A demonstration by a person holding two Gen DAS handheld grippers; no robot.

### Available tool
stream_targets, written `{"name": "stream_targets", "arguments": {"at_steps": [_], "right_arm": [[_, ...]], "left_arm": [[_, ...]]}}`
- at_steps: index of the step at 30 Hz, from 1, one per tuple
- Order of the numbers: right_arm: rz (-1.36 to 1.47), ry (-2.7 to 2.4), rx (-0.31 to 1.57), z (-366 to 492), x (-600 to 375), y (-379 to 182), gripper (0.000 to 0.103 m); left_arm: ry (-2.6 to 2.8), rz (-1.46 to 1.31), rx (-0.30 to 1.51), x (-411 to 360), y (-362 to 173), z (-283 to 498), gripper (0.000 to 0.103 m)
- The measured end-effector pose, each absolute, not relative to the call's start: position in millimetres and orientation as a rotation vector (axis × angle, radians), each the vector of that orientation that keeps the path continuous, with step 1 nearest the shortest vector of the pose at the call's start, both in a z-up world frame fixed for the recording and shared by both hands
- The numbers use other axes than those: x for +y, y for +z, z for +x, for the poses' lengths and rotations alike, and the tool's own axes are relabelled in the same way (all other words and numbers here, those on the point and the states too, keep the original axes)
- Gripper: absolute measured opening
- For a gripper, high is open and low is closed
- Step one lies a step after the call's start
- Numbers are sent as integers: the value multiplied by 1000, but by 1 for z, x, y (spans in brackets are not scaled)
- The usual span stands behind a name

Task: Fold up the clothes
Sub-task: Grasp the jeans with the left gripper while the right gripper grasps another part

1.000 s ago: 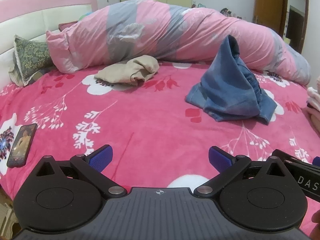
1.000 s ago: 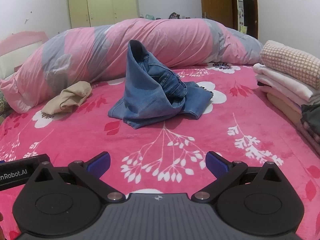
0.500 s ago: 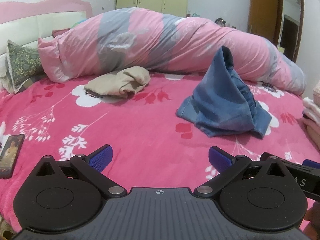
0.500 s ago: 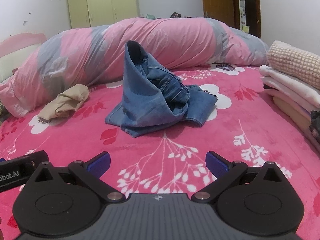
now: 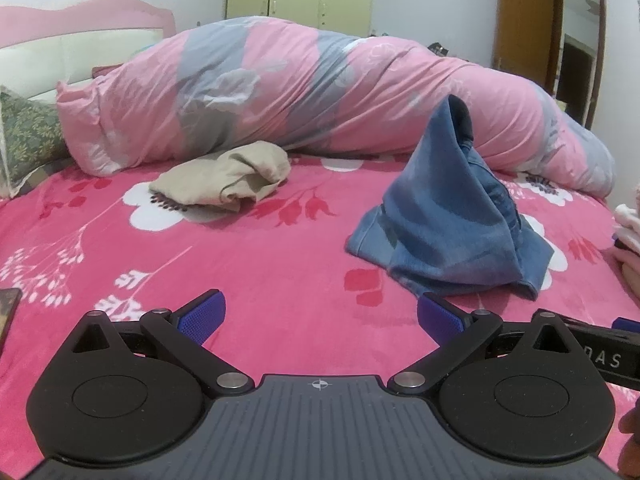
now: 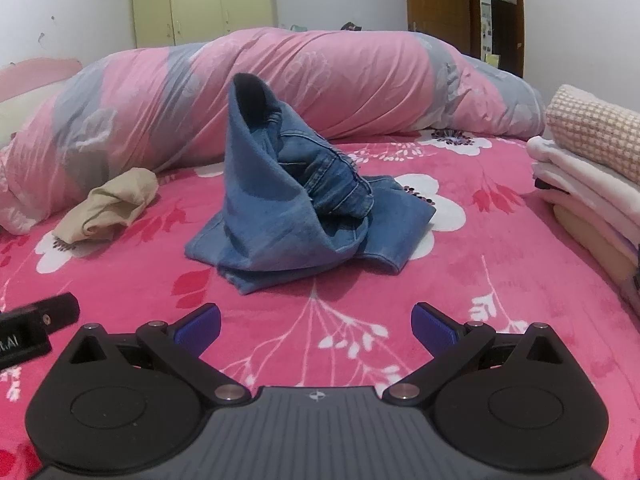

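Both tongs hang low over the bed with nothing between their blue pads. The left gripper is spread wide and empty, and the right gripper is likewise released, its fingers well apart above the pink floral bedspread.

Ahead of the right gripper, at about 12 o'clock, sits a pair of blue jeans, crumpled into a cone with one end standing up in a peak and a bunched, seamed part spilling out toward 3 o'clock; the hem edges lie flat on the bedspread. From the left gripper the same jeans lie toward 1 o'clock, near but not touched.

Compared with a second ago, the jeans loom larger and closer in both views, and their shape is unchanged. The phone that was in full view at 9 o'clock on the left is now only a sliver at the frame edge.

A crumpled beige garment lies at 11 o'clock, just in front of the rolled pink-and-grey duvet. Only the left view shows the green patterned pillow and the headboard. Only the right view shows clearly the stack of folded clothes at 3 o'clock, topped by a waffle-textured piece.
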State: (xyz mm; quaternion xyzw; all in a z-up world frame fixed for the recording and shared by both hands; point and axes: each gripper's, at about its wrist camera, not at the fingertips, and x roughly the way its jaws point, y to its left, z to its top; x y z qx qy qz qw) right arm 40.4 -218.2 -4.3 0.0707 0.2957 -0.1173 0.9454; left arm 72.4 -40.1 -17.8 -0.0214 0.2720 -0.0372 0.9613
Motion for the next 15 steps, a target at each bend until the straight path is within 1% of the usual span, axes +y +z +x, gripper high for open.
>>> {"name": "stream_targets", "arguments": {"at_steps": [5, 11, 15], "right_arm": [[159, -245, 548, 49, -245, -16, 103], [184, -262, 402, 56, -294, -32, 103], [158, -250, 338, 77, -319, -34, 102]], "left_arm": [[-160, -26, 521, -53, -22, 93, 103], [-294, -23, 506, -82, -27, 129, 103], [-338, -29, 482, -109, -30, 162, 103]]}}
